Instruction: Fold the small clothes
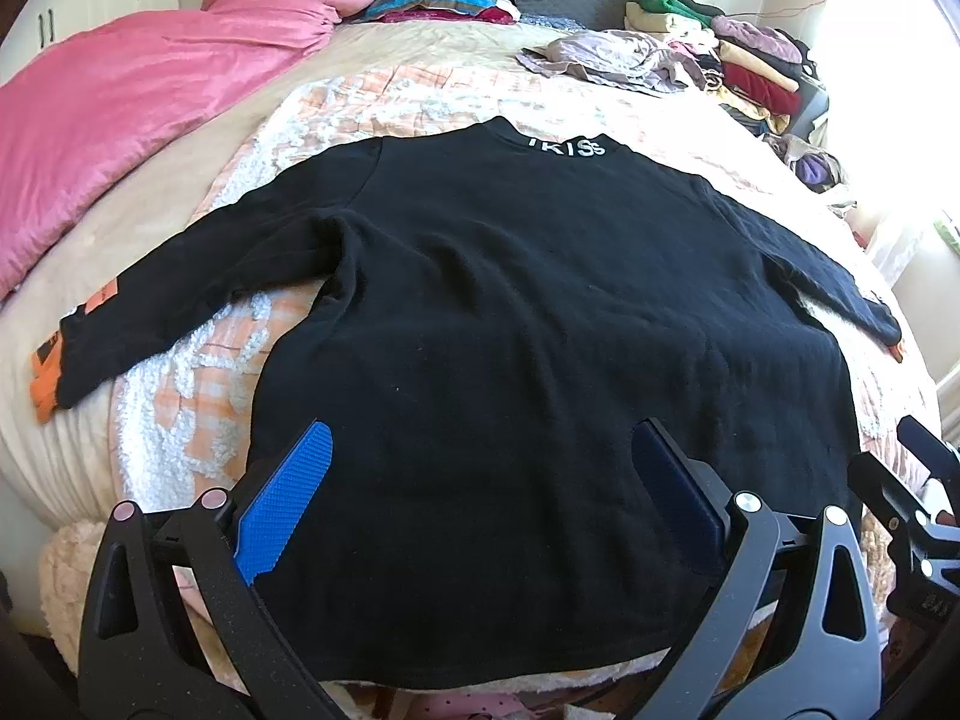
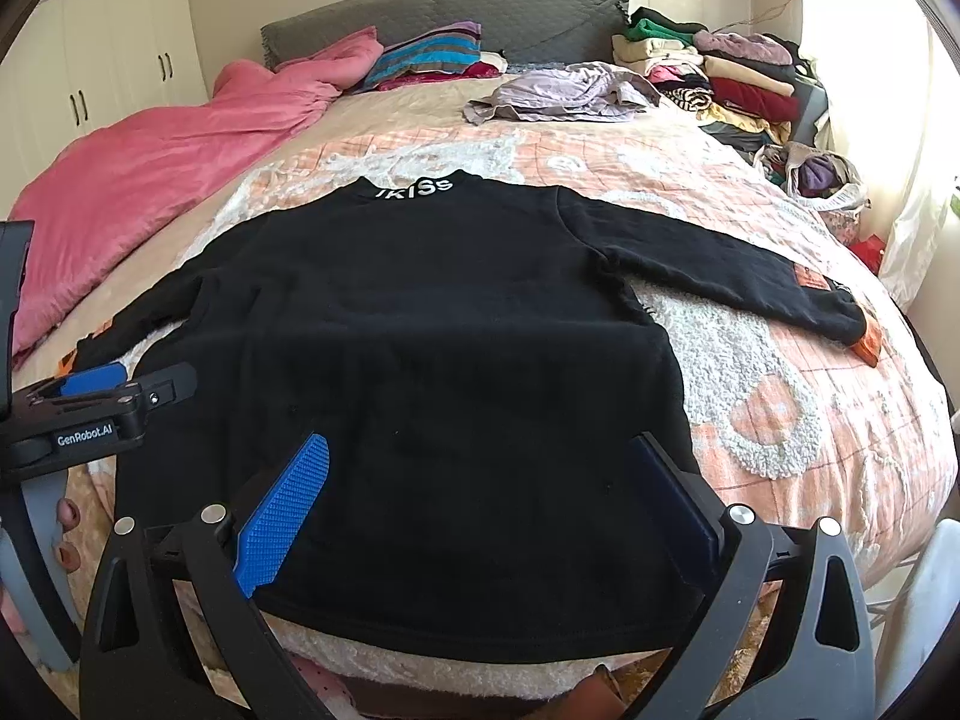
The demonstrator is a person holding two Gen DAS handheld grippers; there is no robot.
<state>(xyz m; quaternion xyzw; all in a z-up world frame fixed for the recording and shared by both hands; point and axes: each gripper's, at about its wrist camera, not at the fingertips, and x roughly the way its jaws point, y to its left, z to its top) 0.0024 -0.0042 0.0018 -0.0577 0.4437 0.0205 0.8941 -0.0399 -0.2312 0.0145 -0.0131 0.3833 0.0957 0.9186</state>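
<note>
Across the near end of the bed (image 1: 180, 192), a black sweater (image 1: 510, 312) lies spread flat on the peach-and-white blanket (image 2: 750, 396), collar lettering toward the headboard (image 2: 480, 6), hem at the near edge, sleeves reaching out to both side edges (orange cuffs showing). Left gripper (image 1: 480, 498) and right gripper (image 2: 480, 504) both hover over the hem with jaws spread wide, pinching nothing, the fabric lying slack below them. Toward the far corners sit a pink quilt (image 1: 138, 96) on the left and stacked clothes (image 2: 720, 72) on the right.
</note>
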